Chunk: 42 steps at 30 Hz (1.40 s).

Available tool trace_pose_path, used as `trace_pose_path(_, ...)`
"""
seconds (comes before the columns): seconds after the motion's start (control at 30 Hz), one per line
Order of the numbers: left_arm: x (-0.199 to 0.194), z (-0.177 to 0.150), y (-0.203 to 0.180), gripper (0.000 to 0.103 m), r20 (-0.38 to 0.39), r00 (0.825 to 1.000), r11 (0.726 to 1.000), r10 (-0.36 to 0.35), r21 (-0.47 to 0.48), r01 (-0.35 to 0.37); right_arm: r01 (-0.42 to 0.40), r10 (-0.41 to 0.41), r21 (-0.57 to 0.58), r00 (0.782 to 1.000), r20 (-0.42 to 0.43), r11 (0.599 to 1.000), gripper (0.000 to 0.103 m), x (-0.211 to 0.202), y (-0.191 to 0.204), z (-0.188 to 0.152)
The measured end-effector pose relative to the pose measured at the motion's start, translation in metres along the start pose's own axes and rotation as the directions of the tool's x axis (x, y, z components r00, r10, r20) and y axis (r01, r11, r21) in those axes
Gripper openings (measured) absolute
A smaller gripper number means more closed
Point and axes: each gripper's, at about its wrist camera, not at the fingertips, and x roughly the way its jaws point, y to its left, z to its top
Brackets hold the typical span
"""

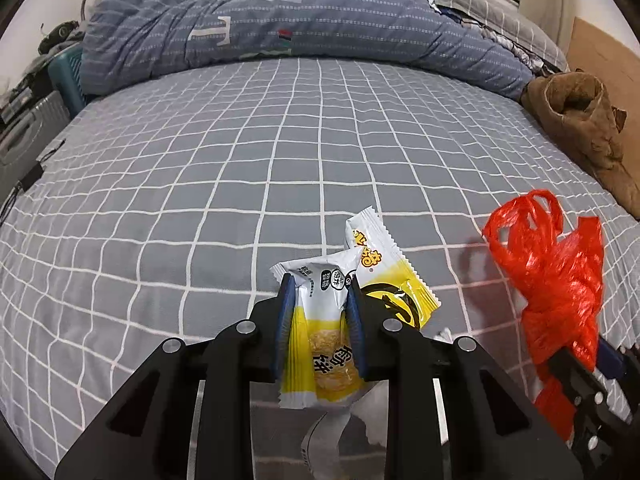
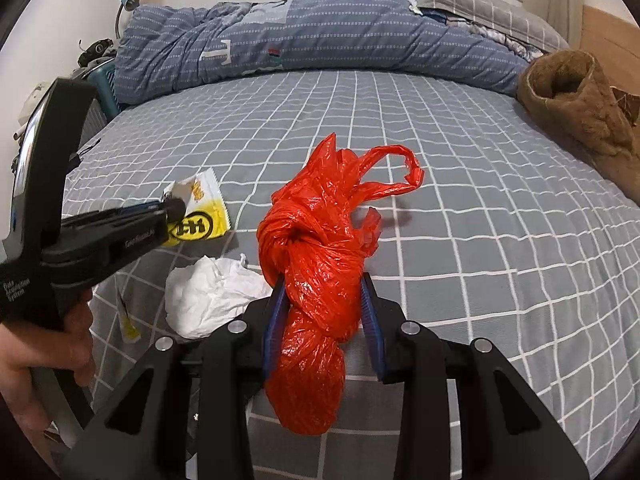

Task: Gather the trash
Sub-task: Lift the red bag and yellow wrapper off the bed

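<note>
Bed (image 1: 200, 184): we see a grey sheet with a white grid spreading ahead of both grippers and under everything.
Quilt (image 1: 304, 24): a blue striped quilt lies bunched along the far edge of the bed, well beyond our fingertips.
Brown garment (image 2: 580, 108): it sits far ahead and to the right of the right gripper, at the bed's edge.
Red plastic bag (image 2: 316, 280): we have it clamped in the right gripper (image 2: 324, 300), twisted into a knot, its handles sticking up past the fingertips.
White tissue (image 2: 212, 296): it lies crumpled on the sheet just left of the right gripper.
Yellow-and-white snack wrapper (image 1: 320, 320): our left gripper (image 1: 320, 292) is closed on it, the blue pads pressing both sides, the top poking out beyond the tips.
Second wrapper (image 1: 384, 264): it lies on the sheet just ahead and right of the left gripper, partly behind the held one.
</note>
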Motion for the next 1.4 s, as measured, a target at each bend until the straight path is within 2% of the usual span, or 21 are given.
trace_pose_path(0.43, -0.047, -0.013, -0.001, 0.024, 0.031, 1.0, 1.0, 0.005, -0.021, -0.004, 0.032, -0.031, -0.025, 0.999, 0.038, 0.999, 0.033, -0.033, 0.002, -0.004)
trace_pose_path(0.77, -0.072, -0.044, -0.005, 0.024, 0.03, 0.999, 1.0, 0.015, -0.003, -0.015, 0.056, -0.053, -0.052, 0.996, 0.07, 0.997, 0.033, -0.059, 0.009, -0.017)
trace_pose_path(1.03, -0.095, -0.069, -0.01, 0.024, 0.031, 1.0, 1.0, -0.003, 0.001, 0.003, 0.066, -0.062, -0.043, 0.994, 0.09, 0.997, 0.033, -0.085, 0.009, -0.03)
trace_pose_path(1.4, -0.134, -0.097, -0.008, 0.024, 0.051, 0.998, 1.0, -0.022, -0.004, 0.022, 0.089, -0.08, -0.089, 0.992, 0.094, 0.992, 0.033, -0.111, 0.017, -0.054)
